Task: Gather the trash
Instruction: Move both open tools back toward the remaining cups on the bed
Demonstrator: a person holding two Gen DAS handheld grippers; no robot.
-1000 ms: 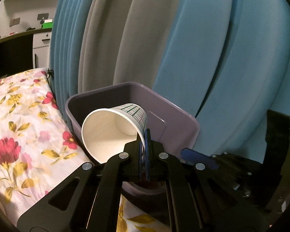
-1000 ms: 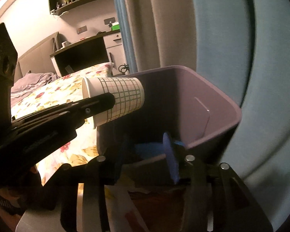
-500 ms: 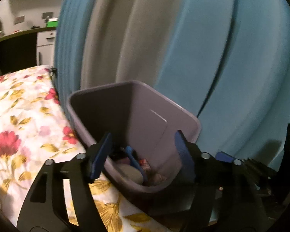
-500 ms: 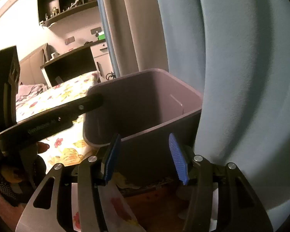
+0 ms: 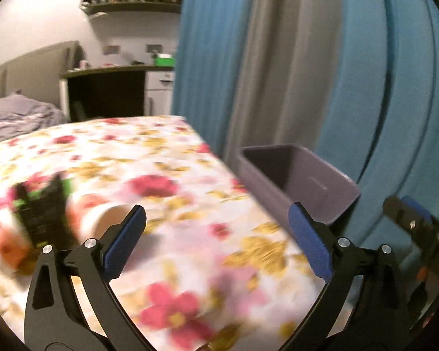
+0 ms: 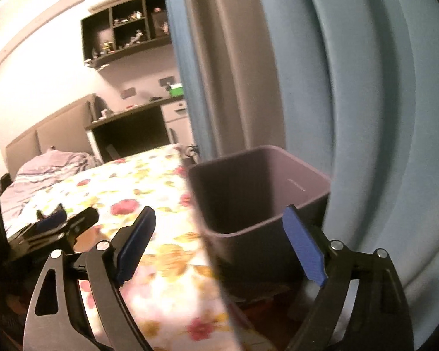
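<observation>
Left tongs (image 5: 216, 242) agape, bin (image 5: 295, 181) beside bed-edge (image 5: 219, 158)

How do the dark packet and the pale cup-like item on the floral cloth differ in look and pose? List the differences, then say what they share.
The dark packet is black with green markings; the pale cup-like item is cream and rounded. The packet looks flat-sided and upright, while the cup seems to lie on its side, its opening towards the camera. The packet sits further left, the cup nearer the open left gripper. Both are blurred, rest on the floral cloth, and lie outside the purple bin.
</observation>
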